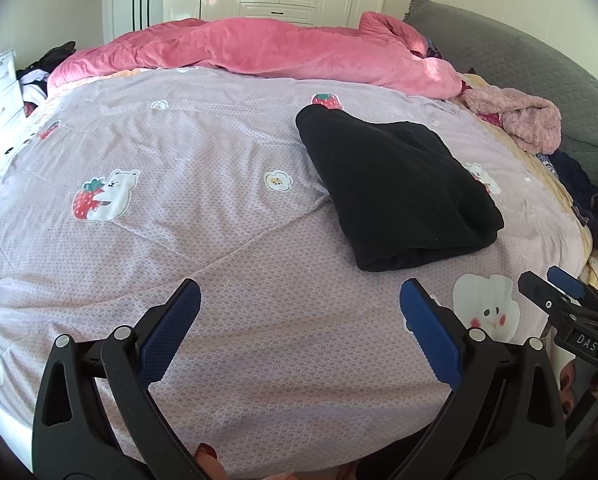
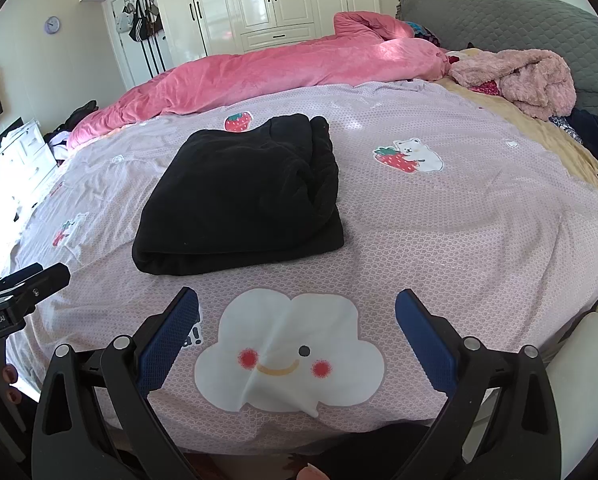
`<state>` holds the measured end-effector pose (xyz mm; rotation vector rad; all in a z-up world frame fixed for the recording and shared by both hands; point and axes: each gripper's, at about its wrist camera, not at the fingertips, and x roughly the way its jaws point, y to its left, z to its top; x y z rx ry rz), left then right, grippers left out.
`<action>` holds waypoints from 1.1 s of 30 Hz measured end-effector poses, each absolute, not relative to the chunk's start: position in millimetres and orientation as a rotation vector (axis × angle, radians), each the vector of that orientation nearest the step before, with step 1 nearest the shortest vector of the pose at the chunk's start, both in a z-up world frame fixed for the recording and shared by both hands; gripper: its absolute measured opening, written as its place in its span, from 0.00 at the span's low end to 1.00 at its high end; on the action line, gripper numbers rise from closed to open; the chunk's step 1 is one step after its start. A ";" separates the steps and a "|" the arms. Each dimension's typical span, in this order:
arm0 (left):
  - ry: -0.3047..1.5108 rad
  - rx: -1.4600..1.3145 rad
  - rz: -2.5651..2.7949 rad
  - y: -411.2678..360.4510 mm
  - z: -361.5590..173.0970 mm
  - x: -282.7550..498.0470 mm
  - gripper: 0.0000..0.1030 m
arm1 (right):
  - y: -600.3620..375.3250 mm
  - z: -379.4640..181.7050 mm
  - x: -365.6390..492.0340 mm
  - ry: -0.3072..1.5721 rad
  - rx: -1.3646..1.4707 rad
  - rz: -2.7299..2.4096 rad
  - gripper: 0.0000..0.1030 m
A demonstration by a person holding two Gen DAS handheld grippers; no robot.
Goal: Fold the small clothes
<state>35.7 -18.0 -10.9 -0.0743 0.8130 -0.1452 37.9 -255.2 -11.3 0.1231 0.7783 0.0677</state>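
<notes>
One big bed [image 2: 479, 240] fills both views. It has a light purple sheet with little bears, strawberries and a smiling white cloud [image 2: 291, 356] printed on it. A pink blanket [image 2: 283, 68] lies bunched up along the far side of the bed. Behind that stands a tall cream wardrobe [image 2: 267, 0]. A grey headboard [image 2: 511, 20] is at the right end, and a fuzzy pink garment [image 2: 527, 76] sits in a heap just in front of it.

The black garment [image 2: 239, 200] lies folded in a thick, neat bundle on the sheet, near the middle of the bed. Nothing is touching it. In the left wrist view it lies ahead and to the right [image 1: 395, 192].

The left gripper [image 1: 299, 312] hangs over bare sheet near the close edge of the bed. Its blue jaws are spread wide and hold nothing. The right gripper [image 2: 297, 320] is beside it, right over the cloud picture. Its jaws are spread wide too, and they are empty. Both grippers are near the black bundle but apart from it.
</notes>
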 end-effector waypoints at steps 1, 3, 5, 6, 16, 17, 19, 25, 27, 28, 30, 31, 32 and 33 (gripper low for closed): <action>0.811 -0.074 -0.146 -18.3 -10.8 35.5 0.91 | -254.9 -11.4 37.8 0.779 0.122 0.066 0.96; 0.810 -0.074 -0.149 -18.2 -10.9 36.0 0.91 | -255.3 -11.8 37.8 0.780 0.124 0.063 0.96; 0.812 -0.081 -0.153 -17.4 -11.5 36.9 0.91 | -255.9 -12.2 38.0 0.781 0.126 0.057 0.96; 0.813 -0.083 -0.153 -17.1 -11.9 37.1 0.91 | -257.1 -12.4 38.2 0.781 0.127 0.052 0.96; 0.882 -0.158 -0.188 -11.5 -19.3 41.4 0.91 | -285.8 -20.5 36.8 0.810 0.179 -0.092 0.96; 0.882 -0.151 -0.167 -10.6 -18.8 41.9 0.91 | -292.7 -21.2 34.8 0.808 0.186 -0.124 0.96; 0.861 -0.126 -0.128 -9.2 -15.8 41.0 0.91 | -308.4 -22.2 29.2 0.799 0.206 -0.186 0.96; 0.799 -0.214 -0.049 23.3 -6.0 45.3 0.91 | -397.7 -32.9 -6.4 0.765 0.309 -0.480 0.96; 0.806 -0.216 0.035 43.0 -3.5 56.7 0.91 | -438.8 -40.3 -25.7 0.756 0.346 -0.610 0.96; 0.826 -0.220 0.074 56.6 -3.1 65.5 0.91 | -460.2 -43.9 -35.7 0.750 0.365 -0.673 0.96; 0.852 -0.232 0.150 88.9 0.0 81.1 0.91 | -502.3 -52.4 -54.7 0.758 0.398 -0.809 0.96; 0.846 -0.244 0.194 108.4 2.7 88.4 0.91 | -522.5 -57.5 -63.5 0.762 0.416 -0.865 0.96; 0.839 -0.259 0.240 127.9 5.4 94.6 0.91 | -541.7 -62.7 -71.3 0.771 0.436 -0.911 0.96; 0.829 -0.278 0.291 151.9 7.8 101.9 0.91 | -565.5 -68.8 -82.1 0.777 0.452 -0.971 0.96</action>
